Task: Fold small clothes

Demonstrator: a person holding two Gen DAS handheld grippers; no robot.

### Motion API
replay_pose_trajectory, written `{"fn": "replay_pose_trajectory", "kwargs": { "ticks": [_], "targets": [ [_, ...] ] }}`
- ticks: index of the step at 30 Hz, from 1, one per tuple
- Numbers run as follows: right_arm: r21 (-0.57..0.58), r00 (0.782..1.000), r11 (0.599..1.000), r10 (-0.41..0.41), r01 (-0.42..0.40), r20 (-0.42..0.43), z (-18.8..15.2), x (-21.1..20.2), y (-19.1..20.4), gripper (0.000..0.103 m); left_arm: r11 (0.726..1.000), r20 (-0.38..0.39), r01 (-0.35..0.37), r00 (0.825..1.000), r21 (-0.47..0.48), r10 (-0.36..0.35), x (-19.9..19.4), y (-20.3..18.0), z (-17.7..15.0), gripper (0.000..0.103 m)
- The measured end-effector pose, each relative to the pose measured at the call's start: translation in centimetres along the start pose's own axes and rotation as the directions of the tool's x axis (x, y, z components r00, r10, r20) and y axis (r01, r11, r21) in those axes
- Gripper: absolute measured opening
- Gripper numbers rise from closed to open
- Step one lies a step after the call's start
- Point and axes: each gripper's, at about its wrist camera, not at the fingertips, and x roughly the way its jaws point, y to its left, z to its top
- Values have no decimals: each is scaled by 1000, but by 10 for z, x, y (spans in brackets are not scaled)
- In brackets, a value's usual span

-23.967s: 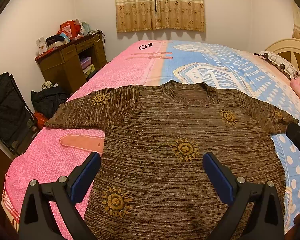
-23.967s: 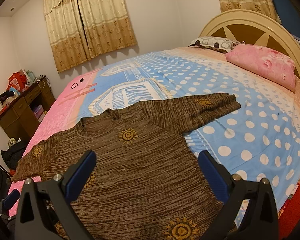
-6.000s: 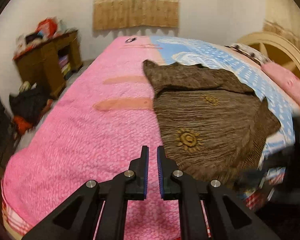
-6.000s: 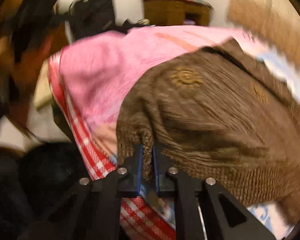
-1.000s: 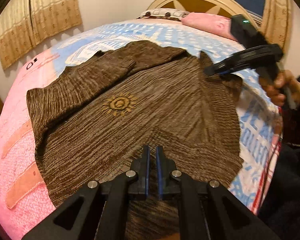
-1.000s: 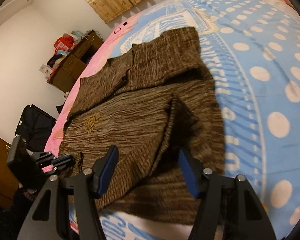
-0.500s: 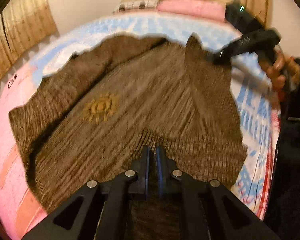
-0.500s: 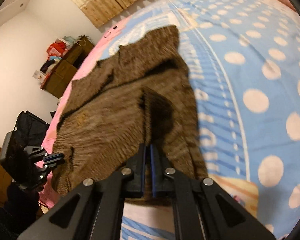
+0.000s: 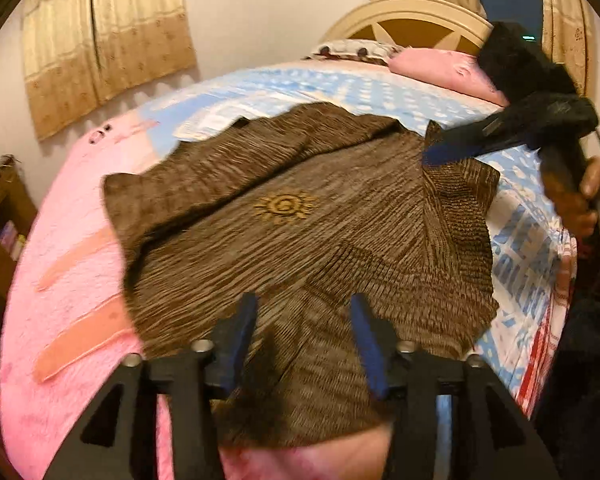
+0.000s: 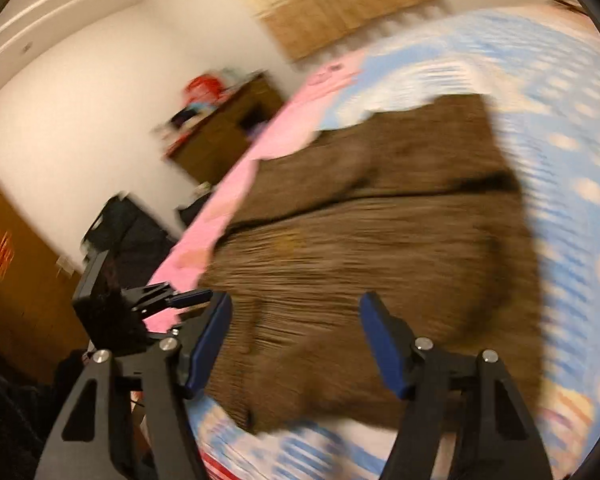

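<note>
A brown knit sweater [image 9: 300, 216] with yellow sun motifs lies partly folded on the bed, sleeves turned in, its hem toward me. My left gripper [image 9: 302, 336] hovers over the near hem; its jaws are opening and the pads press on nothing. In the right wrist view, heavily blurred, the sweater [image 10: 380, 240] spreads below my right gripper [image 10: 294, 340], whose jaws are opening over the near corner without gripping it. The right gripper [image 9: 452, 152] also shows at the sweater's right edge in the left wrist view, held by a hand [image 9: 580, 192].
The bed has a pink and blue dotted cover [image 9: 68, 264], a pink pillow [image 9: 440, 68] and a cream headboard [image 9: 412, 20]. A wooden desk [image 10: 224, 128] with clutter and a dark bag [image 10: 128, 228] stand by the wall. Curtains [image 9: 108, 40] hang behind.
Both grippers were shut on the sweater's near edge half a second ago; both have let go and now stand open. Both have lifted and pulled back a little.
</note>
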Motion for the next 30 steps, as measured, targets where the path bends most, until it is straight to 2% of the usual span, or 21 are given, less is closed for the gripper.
{"fn": "replay_pose_trajectory", "kwargs": {
  "ticks": [1,3,6,8,10,11,13,16,18,20,21,24,25,26,27,29,30],
  "targets": [
    [-14,999,1000,17,-17,-35,3,17,6,55,1000,9,-14,1000,9,14,-5,-1,-2,54],
    [-62,991,997,41,-49,-125,6,61,19,42,999,17,-23,1000,33,23,-13,-2,-1,55],
    [-153,977,988,-11,-22,-213,0,112,38,41,995,13,-24,1000,96,22,-16,-5,3,55],
    [-237,970,971,-80,24,-228,-8,128,51,37,987,10,2,1000,159,-3,-14,-9,4,55],
    [-298,966,953,-134,64,-220,-13,127,56,7,977,5,29,1000,213,-30,-10,-14,6,55],
    [-268,961,963,-107,36,-253,-13,125,54,7,967,5,47,999,250,-50,-7,-18,8,55],
    [-202,969,979,-17,-34,-246,-12,105,49,7,952,6,76,997,297,-81,0,-25,11,55],
    [-208,974,975,34,-82,-225,-9,84,57,7,922,-3,118,992,369,-126,10,-39,15,55],
    [-216,971,967,87,-137,-223,-8,74,68,7,889,-18,135,990,437,-142,17,-50,16,55],
    [-256,965,948,131,-189,-229,-8,69,86,7,863,-27,151,987,482,-158,17,-56,17,55],
    [-286,963,937,137,-202,-233,-9,66,93,7,859,-32,163,985,485,-169,16,-57,18,55],
    [-370,961,904,129,-216,-244,-16,61,111,7,876,-41,184,982,445,-185,13,-54,19,54],
    [-372,960,901,136,-222,-243,-17,61,111,7,886,-35,174,984,429,-176,12,-52,18,48],
    [-360,961,906,144,-223,-235,-18,60,110,7,904,-26,151,988,399,-153,12,-48,18,26],
    [-342,963,913,150,-222,-223,-17,60,108,11,921,-22,130,991,367,-131,12,-45,16,11],
    [-267,970,940,169,-211,-172,-11,49,92,12,953,-17,109,994,284,-109,13,-35,13,10],
    [-216,976,956,172,-199,-137,-5,43,79,23,962,-10,109,994,250,-110,12,-30,10,8]
  ]
}}
